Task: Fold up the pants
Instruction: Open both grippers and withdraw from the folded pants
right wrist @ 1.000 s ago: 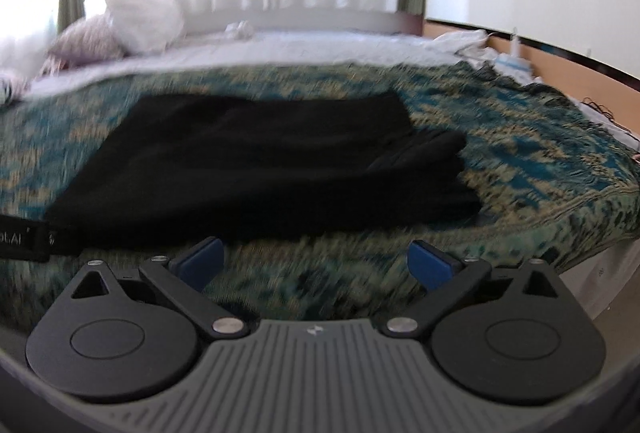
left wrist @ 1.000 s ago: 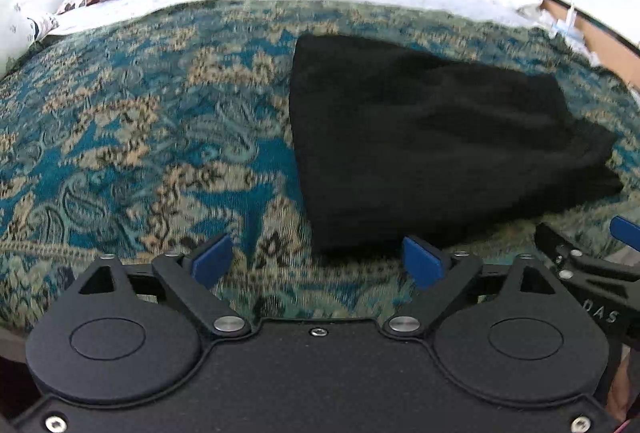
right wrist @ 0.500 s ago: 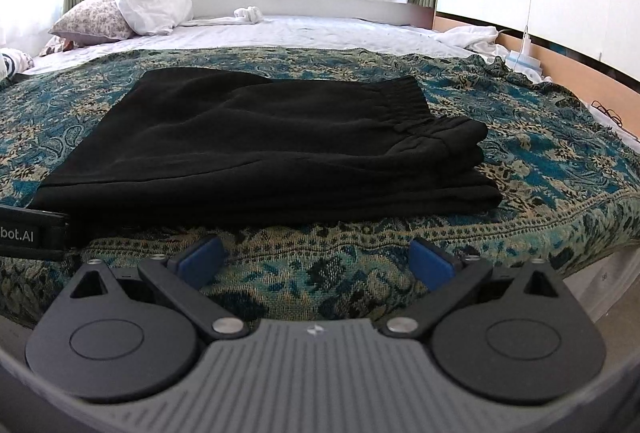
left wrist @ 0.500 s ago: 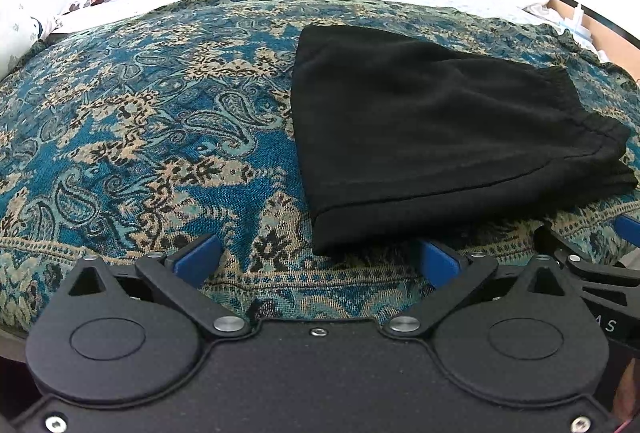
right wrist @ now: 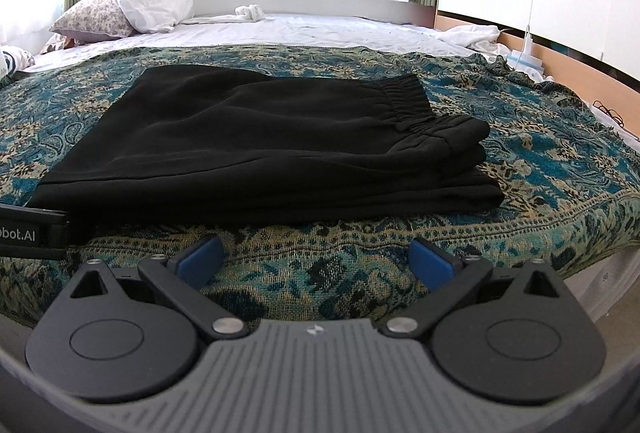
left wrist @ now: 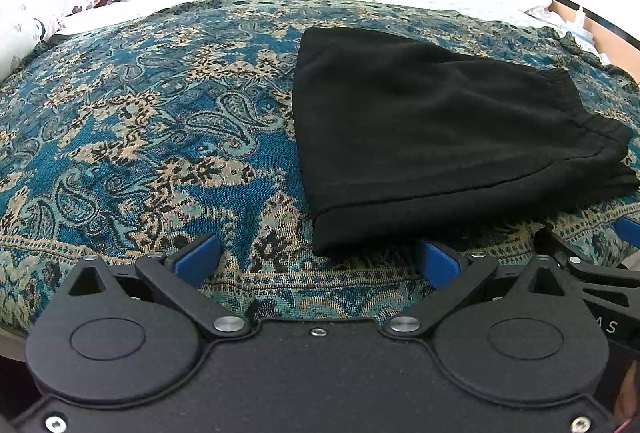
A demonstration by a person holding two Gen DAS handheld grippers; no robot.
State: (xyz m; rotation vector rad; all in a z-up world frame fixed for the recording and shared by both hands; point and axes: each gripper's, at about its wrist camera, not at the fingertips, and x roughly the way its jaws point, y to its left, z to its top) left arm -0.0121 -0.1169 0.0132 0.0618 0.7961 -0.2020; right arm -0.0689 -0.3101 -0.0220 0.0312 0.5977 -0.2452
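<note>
Black pants [right wrist: 256,149] lie folded on the bedspread [left wrist: 140,137].
Both claws, left gripper [left wrist: 316,259] and right gripper [right wrist: 316,259], stand released and empty; any last tidying should square the offset waistband [right wrist: 404,95] layers.

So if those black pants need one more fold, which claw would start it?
Probably the left claw: the pants' near corner lies just ahead of its open fingers. The right claw, also open, faces the long edge from farther back.

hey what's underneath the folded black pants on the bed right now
The black pants lie folded in stacked layers on the teal paisley bedspread, which shows all around them. Whether anything else sits between pants and bedspread is covered by the fabric.
</note>
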